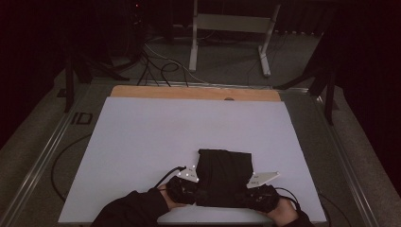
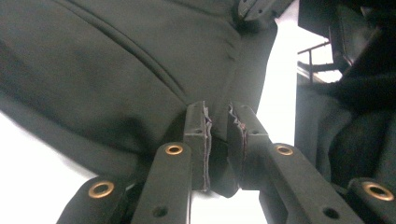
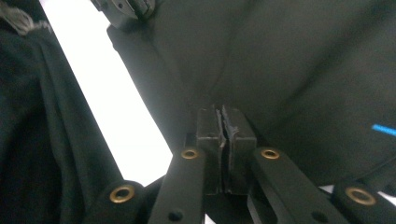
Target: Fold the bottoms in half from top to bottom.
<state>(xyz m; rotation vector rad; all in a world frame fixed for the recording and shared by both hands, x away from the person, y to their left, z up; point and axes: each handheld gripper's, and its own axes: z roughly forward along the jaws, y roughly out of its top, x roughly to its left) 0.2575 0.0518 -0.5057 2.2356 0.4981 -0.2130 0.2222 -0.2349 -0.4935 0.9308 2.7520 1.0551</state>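
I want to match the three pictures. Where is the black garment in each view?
High view: black garment lies low at the centre, between both grippers.
Left gripper view: it covers the upper left.
Right gripper view: it covers the upper right.
Shared landmark: the white table sheet.

From my high view, the near edge of the black garment (image 1: 223,177) is hidden between the two grippers, so I can't make out their jaws. My forearms are cut off at the near picture edge.
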